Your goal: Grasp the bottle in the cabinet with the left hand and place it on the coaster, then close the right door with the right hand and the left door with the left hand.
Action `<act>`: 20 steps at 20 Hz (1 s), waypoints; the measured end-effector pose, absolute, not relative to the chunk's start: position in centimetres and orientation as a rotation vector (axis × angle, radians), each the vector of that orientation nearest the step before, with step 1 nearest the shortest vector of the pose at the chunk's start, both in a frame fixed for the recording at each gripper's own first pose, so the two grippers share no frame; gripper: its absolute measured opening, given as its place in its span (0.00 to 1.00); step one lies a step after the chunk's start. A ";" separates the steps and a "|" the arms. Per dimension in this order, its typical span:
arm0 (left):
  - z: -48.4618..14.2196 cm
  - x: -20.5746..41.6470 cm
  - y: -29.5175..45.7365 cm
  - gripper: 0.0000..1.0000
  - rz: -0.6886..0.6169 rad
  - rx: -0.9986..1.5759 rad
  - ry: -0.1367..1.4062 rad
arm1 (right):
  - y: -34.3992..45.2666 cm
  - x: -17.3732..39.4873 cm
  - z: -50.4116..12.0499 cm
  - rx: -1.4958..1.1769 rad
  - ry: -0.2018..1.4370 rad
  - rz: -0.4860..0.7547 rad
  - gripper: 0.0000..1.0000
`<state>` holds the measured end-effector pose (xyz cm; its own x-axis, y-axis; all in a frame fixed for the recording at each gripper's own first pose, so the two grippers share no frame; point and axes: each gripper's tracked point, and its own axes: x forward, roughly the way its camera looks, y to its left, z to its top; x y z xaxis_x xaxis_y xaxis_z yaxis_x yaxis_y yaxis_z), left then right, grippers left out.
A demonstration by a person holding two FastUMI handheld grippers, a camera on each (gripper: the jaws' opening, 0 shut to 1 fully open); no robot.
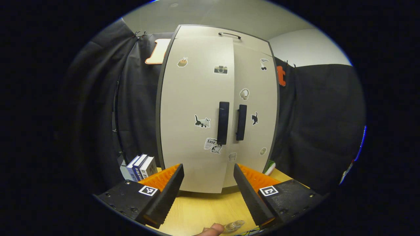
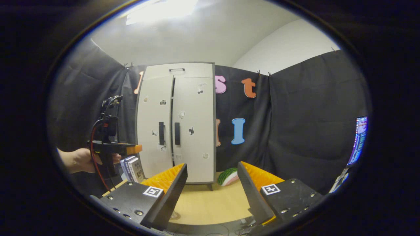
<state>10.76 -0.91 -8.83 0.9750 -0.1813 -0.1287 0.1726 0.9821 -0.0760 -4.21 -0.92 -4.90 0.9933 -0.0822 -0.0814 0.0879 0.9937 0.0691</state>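
Observation:
The pale cabinet (image 1: 197,98) stands on the wooden table, straight ahead of my left gripper (image 1: 208,167), which is open and empty a short way from the doors. The right door (image 1: 254,98) lies flush. The left door (image 1: 197,137) stands slightly proud of it, and a dark slit (image 2: 172,108) runs between the two doors in the right gripper view. Each door carries a dark handle (image 1: 223,123). A clear bottle top (image 1: 234,225) shows at the bottom edge beside a fingertip. My right gripper (image 2: 212,165) is open, farther back. A hand holds the left gripper (image 2: 136,149) near the cabinet's left side.
Several boxes (image 1: 141,167) stand left of the cabinet. A watermelon-slice object (image 2: 228,177) lies at its right foot. Black cloth walls close in the sides and back. A lit screen (image 2: 359,137) is at the far right. Bare tabletop (image 2: 213,203) lies before the cabinet.

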 end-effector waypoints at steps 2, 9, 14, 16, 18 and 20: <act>-7.5 8.8 -0.6 0.96 -0.175 -0.065 0.123 | -1.4 -5.3 -4.8 0.068 0.079 -0.080 0.93; -1.4 3.3 -0.9 0.97 -0.195 -0.036 0.045 | -1.4 -6.1 -4.0 0.041 0.045 -0.056 0.93; 2.8 3.4 -1.8 0.96 -0.250 -0.042 -0.011 | -1.6 -3.4 -2.6 0.047 0.047 -0.061 0.89; 3.2 4.0 -1.4 0.96 -0.251 -0.068 -0.002 | -1.7 -2.1 -2.2 0.030 0.055 -0.055 0.89; 3.1 4.6 -1.1 0.96 -0.254 -0.102 0.015 | -2.1 -0.9 -1.9 0.024 0.064 -0.061 0.89; 2.4 5.0 -0.7 0.96 -0.253 -0.118 0.043 | -2.4 0.0 -1.5 0.031 0.060 -0.073 0.93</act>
<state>5.03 -0.74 2.35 0.9672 -0.2527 -0.0277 0.2476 0.9611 -0.1222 0.01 -2.38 -1.51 0.9955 -0.0720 -0.0610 0.0739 0.9968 0.0291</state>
